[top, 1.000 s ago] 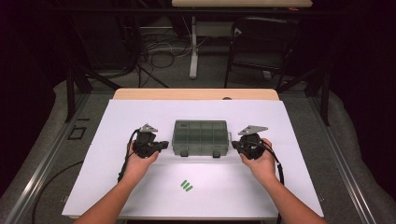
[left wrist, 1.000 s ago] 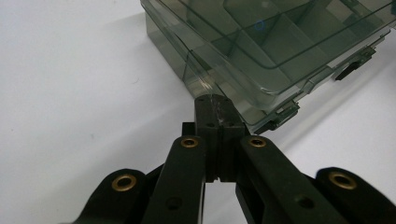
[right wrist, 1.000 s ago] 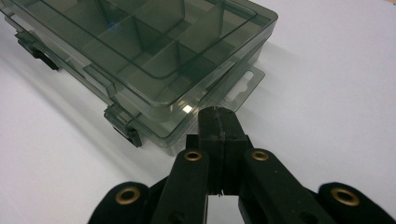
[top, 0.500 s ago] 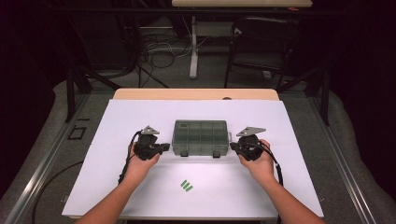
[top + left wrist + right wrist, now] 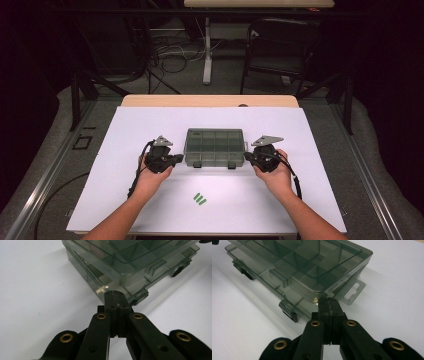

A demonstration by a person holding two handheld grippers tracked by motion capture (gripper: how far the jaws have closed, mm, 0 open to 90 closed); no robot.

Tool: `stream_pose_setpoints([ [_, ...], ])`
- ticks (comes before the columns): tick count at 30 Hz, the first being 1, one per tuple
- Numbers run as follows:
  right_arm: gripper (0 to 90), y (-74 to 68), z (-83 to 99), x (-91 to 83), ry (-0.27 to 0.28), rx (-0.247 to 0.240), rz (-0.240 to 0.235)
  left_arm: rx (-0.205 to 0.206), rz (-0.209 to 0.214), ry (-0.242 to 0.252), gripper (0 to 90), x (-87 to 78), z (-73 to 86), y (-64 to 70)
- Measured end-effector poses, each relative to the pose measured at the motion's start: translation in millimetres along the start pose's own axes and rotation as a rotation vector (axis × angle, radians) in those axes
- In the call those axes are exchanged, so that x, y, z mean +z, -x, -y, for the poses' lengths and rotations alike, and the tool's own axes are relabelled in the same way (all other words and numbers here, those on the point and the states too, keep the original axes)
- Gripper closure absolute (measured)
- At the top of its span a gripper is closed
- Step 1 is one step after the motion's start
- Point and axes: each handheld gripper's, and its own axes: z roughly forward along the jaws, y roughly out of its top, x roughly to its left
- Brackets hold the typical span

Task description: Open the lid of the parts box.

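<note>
A translucent grey-green compartment box lies flat in the middle of the white sheet. My left gripper is shut, its tips against the box's near left corner. At the near right corner, beside the hang tab, my right gripper is shut too. In the left gripper view the closed jaws meet the box at the seam between lid and base. The right gripper view shows its closed jaws at the same seam of the box. Two front latches show.
A small green mark lies on the sheet near the front edge. The wooden table edge runs behind the sheet. A chair and a desk leg stand on the floor beyond the table.
Both grippers have edged slightly inward, closer to the box's front corners. The box has not moved.
</note>
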Motion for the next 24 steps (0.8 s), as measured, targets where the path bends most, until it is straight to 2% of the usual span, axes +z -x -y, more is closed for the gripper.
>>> stream_pose_setpoints([
  [2,90.0,-0.3,-1.4,-1.3,0.009,-0.004,0.002,0.009,-0.006,0.018,90.0,-1.4,-1.9,1.1],
  [3,90.0,-1.1,-2.7,-2.4,0.015,-0.004,0.004,0.022,-0.031,0.042,88.1,-2.8,-4.0,2.9],
  [5,90.0,-2.5,-3.9,-3.4,0.020,-0.010,0.012,0.028,-0.038,0.044,81.9,-3.9,-5.3,3.4],
  [7,89.4,-3.4,-5.0,-4.1,0.026,-0.026,0.022,0.043,-0.062,0.050,78.9,-3.8,-6.1,3.2],
  [9,87.6,-4.8,-6.1,-4.9,0.024,-0.038,0.032,0.045,-0.068,0.059,77.2,-4.3,-6.1,3.2],
  [12,85.7,-5.5,-6.8,-5.5,0.029,-0.051,0.045,0.045,-0.066,0.069,75.2,-4.9,-6.3,3.4],
  [14,83.5,-6.2,-7.3,-6.3,0.032,-0.057,0.053,0.055,-0.060,0.069,74.8,-5.4,-6.6,4.6],
  [15,81.5,-6.7,-7.8,-7.1,0.038,-0.062,0.056,0.072,-0.053,0.071,73.9,-5.7,-6.9,5.7],
  [17,80.8,-7.2,-7.8,-7.4,0.039,-0.061,0.060,0.075,-0.050,0.079,73.4,-5.4,-6.9,6.8],
  [20,77.3,-7.2,-8.7,-8.4,0.045,-0.073,0.076,0.081,-0.051,0.086,71.7,-6.1,-8.4,9.3],
  [24,73.0,-6.8,-10.9,-9.3,0.055,-0.078,0.093,0.108,-0.067,0.098,70.0,-8.6,-12.7,14.5],
])
